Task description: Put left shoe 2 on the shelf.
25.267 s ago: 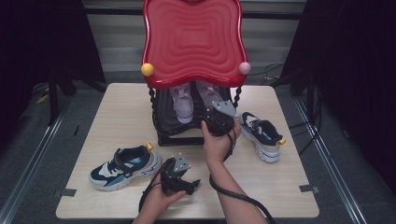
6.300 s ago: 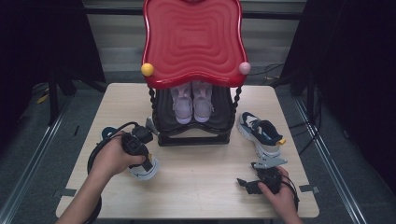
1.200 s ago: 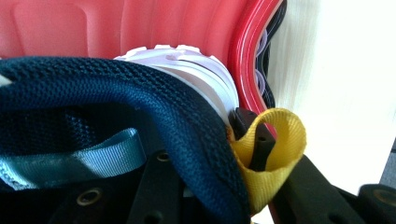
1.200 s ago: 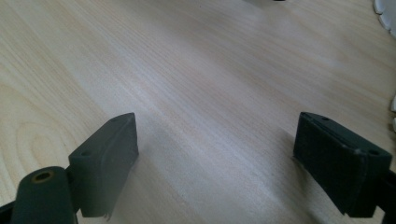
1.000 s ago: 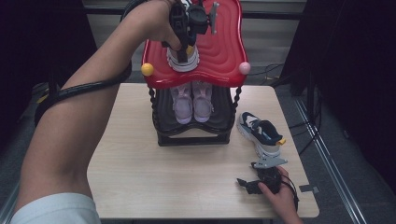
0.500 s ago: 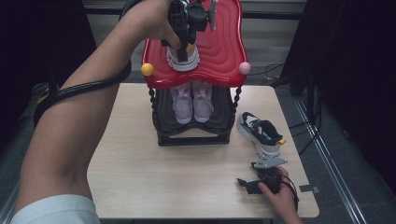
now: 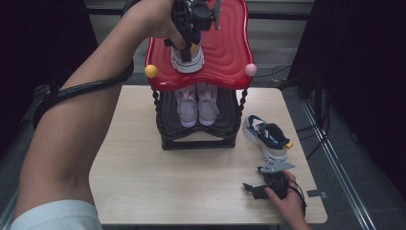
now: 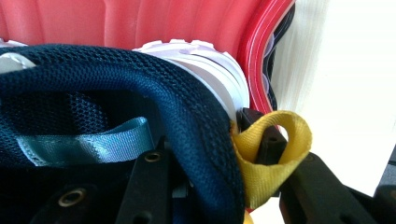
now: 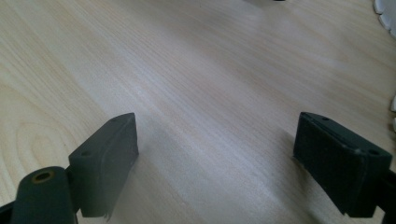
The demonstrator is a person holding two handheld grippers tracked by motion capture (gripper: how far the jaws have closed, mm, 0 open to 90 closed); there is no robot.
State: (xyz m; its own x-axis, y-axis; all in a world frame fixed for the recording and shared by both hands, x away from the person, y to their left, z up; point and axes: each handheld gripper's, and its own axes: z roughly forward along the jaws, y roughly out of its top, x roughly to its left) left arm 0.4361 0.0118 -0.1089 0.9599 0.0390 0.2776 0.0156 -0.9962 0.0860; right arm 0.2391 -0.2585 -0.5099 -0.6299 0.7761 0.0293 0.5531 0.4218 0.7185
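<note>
A dark blue and white sneaker (image 7: 187, 60) stands toe-down on the red wavy top shelf (image 7: 225, 52) of a black shoe rack. My left gripper (image 7: 189, 28) is shut on its heel. In the left gripper view the jaws pinch the blue mesh collar (image 8: 140, 93) beside the yellow pull tab (image 8: 275, 149), and the left gripper (image 8: 205, 163) has the red shelf (image 8: 140, 23) behind it. The matching sneaker (image 7: 267, 136) lies on the table right of the rack. My right gripper (image 7: 253, 189) rests open on the table (image 9: 196, 70) near the front right; between the fingers of the right gripper (image 9: 224, 158) is bare wood.
A pair of pink shoes (image 7: 196, 103) sits on the rack's lower black shelf. Yellow (image 7: 151, 71) and pink (image 7: 251, 70) balls mark the red shelf's front corners. The left arm and its cable reach over the table's (image 7: 143, 177) left half.
Since 6.3 s ago the left gripper has carried the blue sneaker from the table's left side up onto the red shelf. Over the last second nothing visibly moved.
</note>
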